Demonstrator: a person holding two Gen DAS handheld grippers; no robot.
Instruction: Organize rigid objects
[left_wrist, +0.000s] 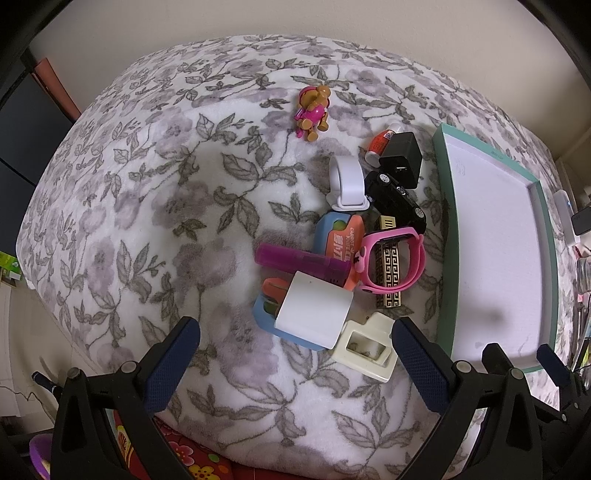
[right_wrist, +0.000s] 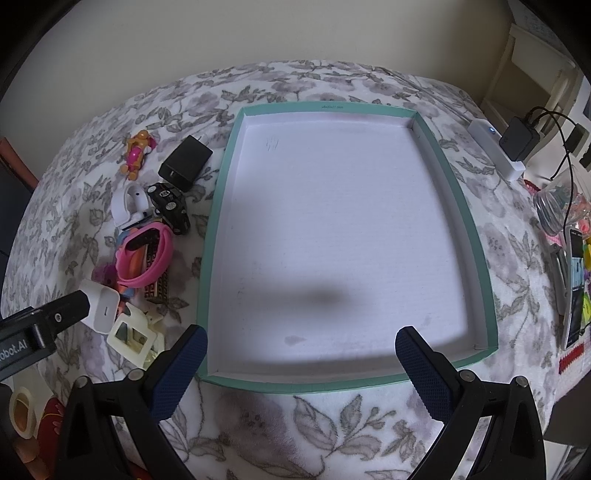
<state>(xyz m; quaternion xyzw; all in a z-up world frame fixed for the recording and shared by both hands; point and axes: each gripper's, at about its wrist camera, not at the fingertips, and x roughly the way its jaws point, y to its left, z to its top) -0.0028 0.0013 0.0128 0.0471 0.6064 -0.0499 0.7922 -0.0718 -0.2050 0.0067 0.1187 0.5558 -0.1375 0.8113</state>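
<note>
Both grippers open, nothing held. Left gripper (left_wrist: 295, 354) at bottom of left wrist view, blue-padded fingers (left_wrist: 173, 362) spread wide over floral blanket (left_wrist: 129, 203), white charger block (left_wrist: 314, 314) just above the gap between them. Right gripper (right_wrist: 301, 363) at bottom of right wrist view, jaws wide apart, straddling near edge of teal box lid/tray (right_wrist: 218, 206); tray interior white, no objs inside, only a shadow.

Obj pile sits center-right of left view, just left of tray (left_wrist: 447, 206). In pile: white charger block lying on blue/orange toy (left_wrist: 266, 321); magenta tube (left_wrist: 295, 260) above it, crossing an orange-blue card-like item (left_wrist: 345, 240); pink kids' watch (left_wrist: 397, 262) looped over gold/black patterned bar (left_wrist: 389, 284); cream plastic frame piece (left_wrist: 369, 350) at lower right of pile, near left gripper's right finger. Further up: white earbud-type case (left_wrist: 349, 181), black toy car (left_wrist: 397, 201), black power adapter (left_wrist: 400, 158), small red/white bottle (left_wrist: 378, 142) touching adapter. Pink/brown toy figure (left_wrist: 312, 112) apart from pile, upper center.

Right view: same pile at left of frame, left of tray; figure (right_wrist: 137, 153), adapter (right_wrist: 184, 162), car (right_wrist: 170, 206), watch (right_wrist: 146, 254), charger block (right_wrist: 101, 306), cream frame (right_wrist: 131, 334). Left gripper's arm enters at lower-left edge, next to the charger block; can't tell if touching. White power strip (right_wrist: 495, 147) w/ plugged black brick upper right, off the tray.
</note>
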